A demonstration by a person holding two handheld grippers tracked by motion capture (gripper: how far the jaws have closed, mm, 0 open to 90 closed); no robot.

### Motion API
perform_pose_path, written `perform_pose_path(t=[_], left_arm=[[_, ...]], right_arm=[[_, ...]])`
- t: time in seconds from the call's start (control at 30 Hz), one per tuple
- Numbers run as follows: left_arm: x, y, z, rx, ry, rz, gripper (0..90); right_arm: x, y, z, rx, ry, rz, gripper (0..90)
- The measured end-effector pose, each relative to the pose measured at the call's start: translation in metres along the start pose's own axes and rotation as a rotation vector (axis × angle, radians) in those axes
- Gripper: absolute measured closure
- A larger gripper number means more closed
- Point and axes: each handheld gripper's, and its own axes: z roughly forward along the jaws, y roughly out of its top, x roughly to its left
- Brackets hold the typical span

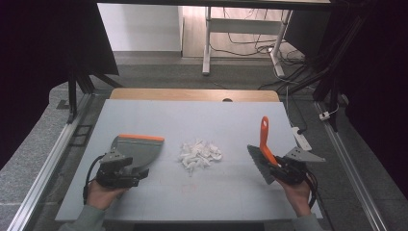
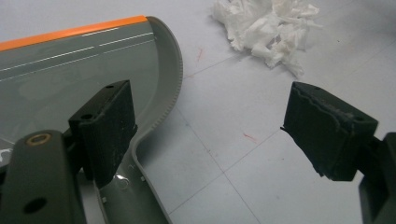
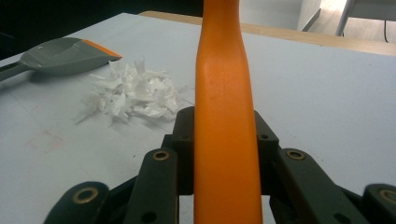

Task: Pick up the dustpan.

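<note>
- Left gripper [image 1: 139, 169], lower left of the high view, jaws spread over the dustpan [image 1: 137, 148].
- Right gripper [image 1: 275, 166], lower right, pinches the brush [image 1: 263, 151].
- Paper scraps [image 1: 198, 154] lie between them.

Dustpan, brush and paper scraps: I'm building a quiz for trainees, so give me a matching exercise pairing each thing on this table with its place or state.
Things:
1. dustpan
2. brush
3. paper scraps
4. left tool

Places or states:
A. loose pile at the table's middle
B. clamped by its orange handle in the right tool
C. lying flat, orange lip toward the far edge
D. jaws apart, one over the dustpan

Pairs: 1-C, 2-B, 3-A, 4-D
</note>
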Motion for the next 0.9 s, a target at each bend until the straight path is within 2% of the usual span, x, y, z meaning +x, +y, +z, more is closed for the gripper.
perform_pose_path(t=[0.57, 0.9], left_arm=[[-0.0027, 0.0012, 0.0001, 0.009, -0.008, 0.012, 18.3], [-0.0014, 0.0038, -0.0012, 0.003, -0.019, -0.002, 18.2]], right_arm=[[0.0007, 0.0003, -0.0002, -0.002, -0.004, 0.0, 70.2], [0.0004, -0.0002, 0.0019, -0.004, 0.002, 0.011, 70.2]])
